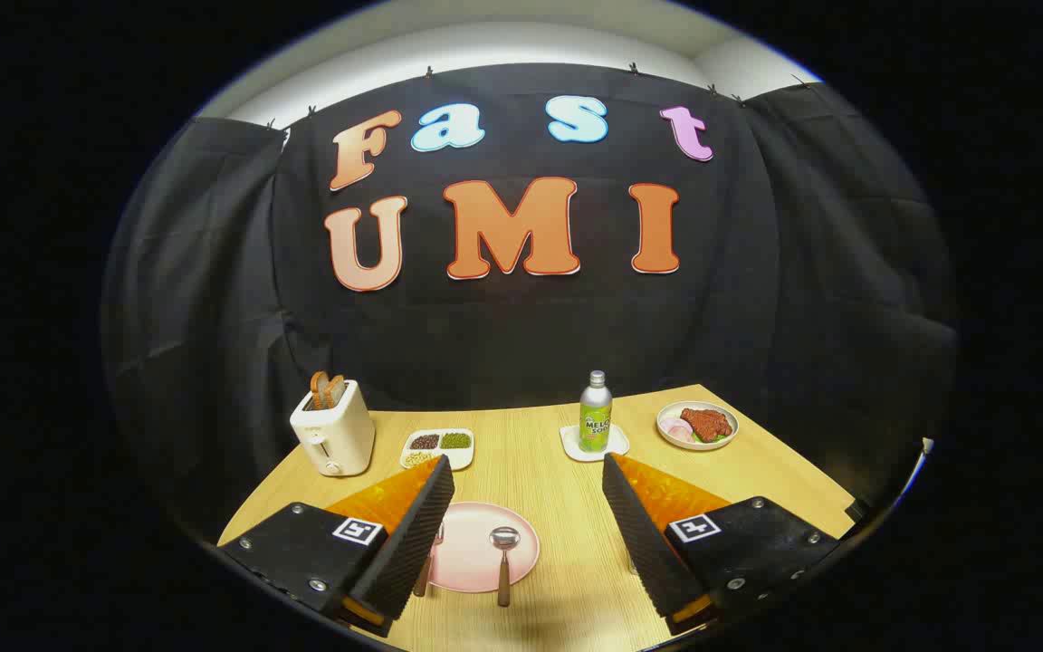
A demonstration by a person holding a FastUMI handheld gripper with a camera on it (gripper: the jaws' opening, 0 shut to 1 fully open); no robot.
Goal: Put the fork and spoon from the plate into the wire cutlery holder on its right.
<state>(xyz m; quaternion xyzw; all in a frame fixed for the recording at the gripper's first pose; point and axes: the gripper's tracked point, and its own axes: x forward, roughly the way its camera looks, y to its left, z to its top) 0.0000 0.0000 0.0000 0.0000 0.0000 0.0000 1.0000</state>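
Gripper view: tool (526, 534) spread wide above the wooden counter (567, 598), pinching nothing. Between the fingers, pink plate (472, 561) carrying the spoon (503, 561); fork (426, 566) partly hidden behind the left finger. Far off: toaster (333, 435), bottle (595, 412), food dish (698, 426).

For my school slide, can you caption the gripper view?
Open gripper hovering over a pink plate with a spoon and fork on the wooden table.

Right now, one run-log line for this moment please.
hand-held gripper: open, holding nothing | wood-handled metal spoon: on round pink plate, between fingers | fork: on plate, partly hidden by left finger | transfer: not started
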